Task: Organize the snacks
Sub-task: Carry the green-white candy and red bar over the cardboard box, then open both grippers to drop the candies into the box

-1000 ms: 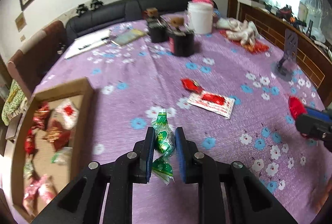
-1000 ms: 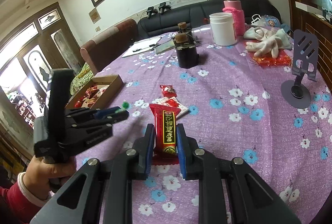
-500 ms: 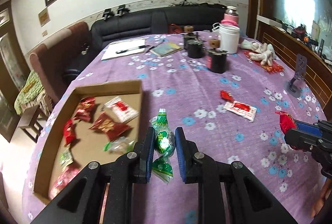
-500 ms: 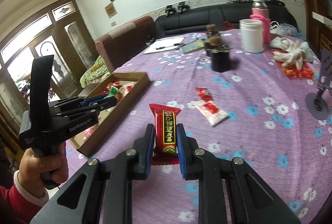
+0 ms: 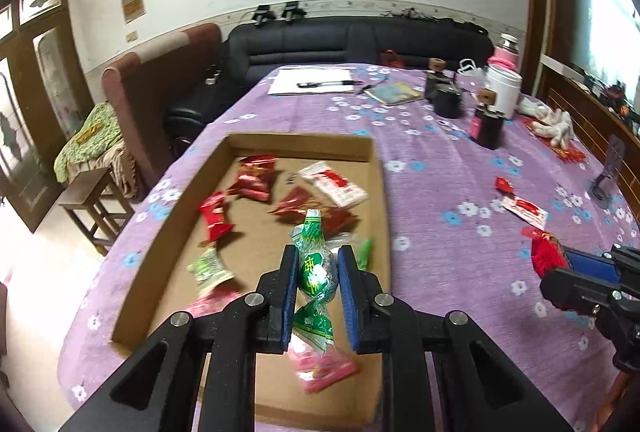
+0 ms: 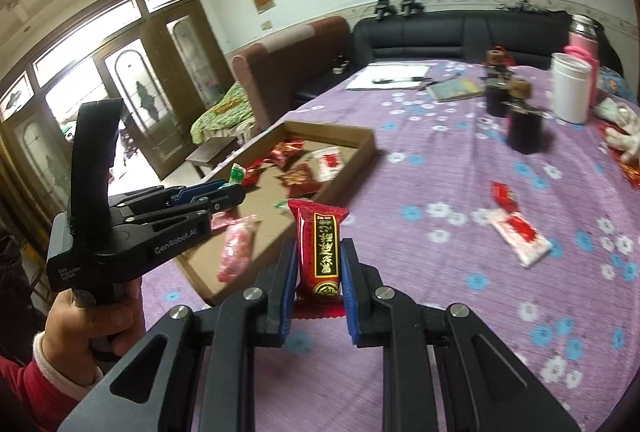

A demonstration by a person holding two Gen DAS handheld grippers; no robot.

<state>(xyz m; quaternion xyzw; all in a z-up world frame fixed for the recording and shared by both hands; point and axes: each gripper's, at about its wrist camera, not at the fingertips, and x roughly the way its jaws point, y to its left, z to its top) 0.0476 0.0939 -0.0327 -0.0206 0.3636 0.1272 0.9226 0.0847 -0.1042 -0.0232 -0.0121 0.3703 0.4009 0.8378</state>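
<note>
My left gripper (image 5: 318,264) is shut on a green wrapped candy (image 5: 314,268) and holds it above the near part of an open cardboard box (image 5: 380,191) that has several red, white, green and pink snacks inside. My right gripper (image 6: 319,260) is shut on a red snack bar (image 6: 319,248) with a black and gold label, held over the purple cloth just right of the box (image 6: 360,147). The left gripper (image 6: 224,189) also shows in the right wrist view, over the box. A small red packet (image 5: 505,185) and a white and red packet (image 5: 525,209) lie on the cloth.
The flowered purple tablecloth (image 5: 432,167) covers a round table. At the back stand dark jars (image 5: 486,125), a white canister (image 5: 503,91), a pink flask (image 5: 507,52), papers with a pen (image 5: 312,81) and a booklet (image 5: 394,92). White gloves (image 5: 554,121) and a phone stand (image 5: 608,171) are at the right.
Both grippers have moved left toward the box with their snacks still held. The left gripper has gone from beside the box to above its inside.
</note>
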